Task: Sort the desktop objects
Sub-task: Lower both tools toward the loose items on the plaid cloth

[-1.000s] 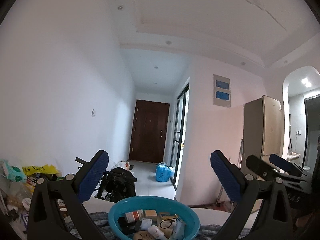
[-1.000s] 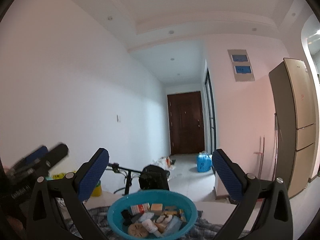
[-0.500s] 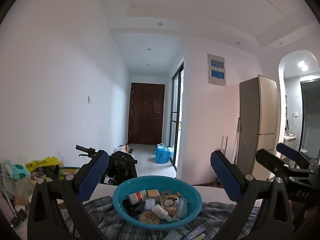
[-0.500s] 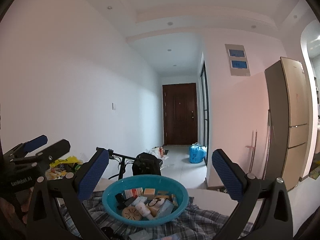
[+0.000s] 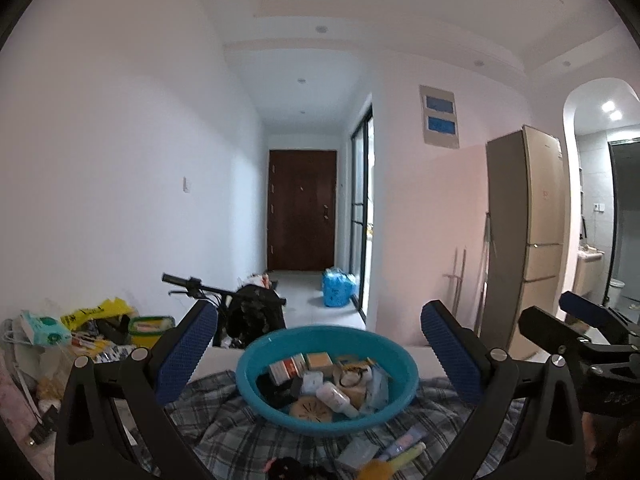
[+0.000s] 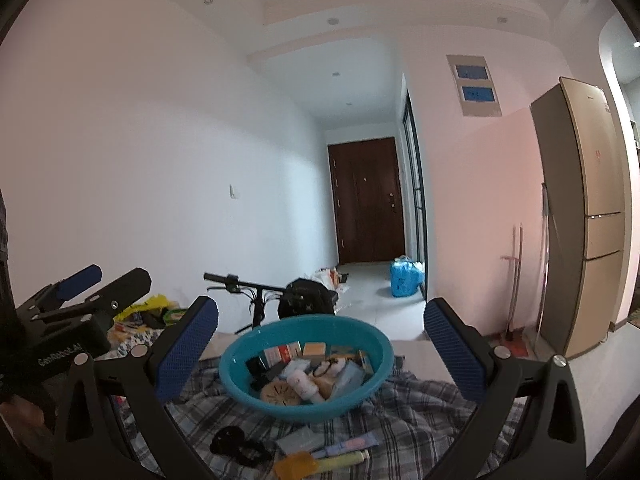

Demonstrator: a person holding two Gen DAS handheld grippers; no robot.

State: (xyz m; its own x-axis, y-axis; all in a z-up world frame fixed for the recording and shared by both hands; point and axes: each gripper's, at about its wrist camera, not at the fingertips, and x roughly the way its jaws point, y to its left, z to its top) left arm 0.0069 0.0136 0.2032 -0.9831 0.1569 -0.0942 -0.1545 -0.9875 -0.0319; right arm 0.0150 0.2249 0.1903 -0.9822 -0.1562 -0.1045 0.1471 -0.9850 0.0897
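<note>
A teal basin [image 5: 256, 390] [image 6: 236, 380] stands on a plaid cloth [image 5: 224, 432] [image 6: 416, 412] and holds several small boxes, bottles and a round tan lid [image 6: 279, 393]. In front of it on the cloth lie a small grey box [image 6: 301, 440], a pale tube [image 6: 348, 445], a yellow tube [image 6: 344, 459], an orange item [image 6: 295, 467] and a black object [image 6: 232, 442]. My left gripper [image 5: 320, 356] is open and empty, raised in front of the basin. My right gripper [image 6: 320, 354] is open and empty too. Each gripper shows at the edge of the other's view.
A heap of bags and packets [image 5: 80, 336] lies at the left of the table. A bicycle [image 6: 272, 300] stands behind the table. A fridge [image 6: 588, 216] is at the right, a hallway with a brown door [image 5: 301, 210] is straight ahead.
Both views have tilted down and drawn nearer to the table. The basin now shows fully, and the loose items on the cloth in front of it have come into view.
</note>
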